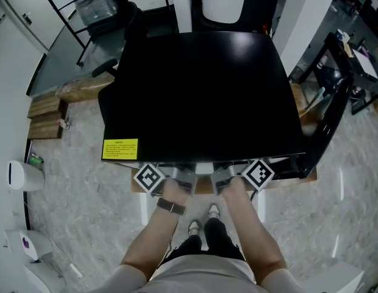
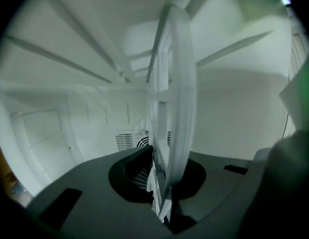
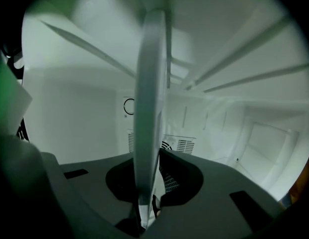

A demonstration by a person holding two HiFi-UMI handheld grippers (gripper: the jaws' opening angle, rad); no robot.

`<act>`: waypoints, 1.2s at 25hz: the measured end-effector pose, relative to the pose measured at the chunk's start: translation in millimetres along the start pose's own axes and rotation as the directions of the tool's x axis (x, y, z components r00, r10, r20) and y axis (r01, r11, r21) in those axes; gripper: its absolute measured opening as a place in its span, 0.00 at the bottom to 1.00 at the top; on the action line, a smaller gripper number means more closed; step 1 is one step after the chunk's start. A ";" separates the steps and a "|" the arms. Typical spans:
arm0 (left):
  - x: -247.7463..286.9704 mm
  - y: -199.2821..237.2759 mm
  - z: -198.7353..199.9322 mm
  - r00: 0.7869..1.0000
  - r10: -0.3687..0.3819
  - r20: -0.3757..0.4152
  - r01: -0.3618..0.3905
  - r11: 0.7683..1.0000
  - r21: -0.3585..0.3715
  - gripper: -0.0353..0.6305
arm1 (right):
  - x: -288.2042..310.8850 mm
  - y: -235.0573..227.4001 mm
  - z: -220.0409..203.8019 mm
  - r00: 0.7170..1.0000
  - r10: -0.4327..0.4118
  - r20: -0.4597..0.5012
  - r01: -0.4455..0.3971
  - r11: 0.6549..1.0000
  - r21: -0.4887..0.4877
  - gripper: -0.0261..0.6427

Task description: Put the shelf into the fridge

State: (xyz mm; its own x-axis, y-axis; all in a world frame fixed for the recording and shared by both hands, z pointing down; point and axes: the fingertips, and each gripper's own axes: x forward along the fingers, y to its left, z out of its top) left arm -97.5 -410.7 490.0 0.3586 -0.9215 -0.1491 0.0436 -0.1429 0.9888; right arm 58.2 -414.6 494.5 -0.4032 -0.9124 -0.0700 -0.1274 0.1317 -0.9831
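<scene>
The shelf (image 2: 177, 88) is a pale, translucent panel with a thick frosted-white rim and a flat clear pane inside it. Both gripper views show it edge-on, as a narrow band that runs from the jaws toward the back of the white cavity. Its near edge sits right in the throat of the left gripper (image 2: 162, 205), whose two dark jaws are pinched onto the rim from either side. The right gripper (image 3: 144, 205) clamps the same front edge further along, with the band rising straight up out of its closed jaws. So the shelf is held at two places on its front edge and reaches into the fridge (image 1: 201, 90) ahead of both grippers. Around it the inner walls carry raised support rails (image 2: 60, 59), and a slotted vent grille (image 3: 187, 144) shows low on the back wall beyond the far edge. I cannot tell whether the shelf rests on any rail. From the head view the shelf itself is hidden under the fridge's black top, which has a yellow label (image 1: 120, 149) at its front left corner. Only the marker cubes and the left hand (image 1: 172, 191) and right hand (image 1: 235, 189) show at the fridge's front edge, close together.
</scene>
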 end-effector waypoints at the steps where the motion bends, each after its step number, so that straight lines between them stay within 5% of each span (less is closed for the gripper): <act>1: -0.1 -0.3 -0.2 1.000 -0.006 0.001 0.006 1.000 0.004 0.10 | -0.4 -0.2 0.9 1.000 0.002 0.001 -0.002 1.000 -0.006 0.11; 22: -69.5 -10.5 -39.6 0.996 0.025 -0.083 -0.028 0.999 -0.034 0.10 | -84.1 10.4 -22.4 0.999 -0.028 0.018 0.028 1.000 0.014 0.11; 30: -107.0 -48.2 -83.8 0.978 -0.008 -0.206 0.004 1.000 -0.020 0.09 | -120.5 43.6 -53.5 0.999 0.002 -0.046 -0.003 1.000 -0.010 0.10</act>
State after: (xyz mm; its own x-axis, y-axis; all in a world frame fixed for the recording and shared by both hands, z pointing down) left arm -59.8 -274.9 459.2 0.5429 -0.8260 -0.1518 0.0638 -0.1397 0.9881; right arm 52.7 -278.2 469.1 -0.4450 -0.8932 -0.0643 -0.1355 0.1381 -0.9811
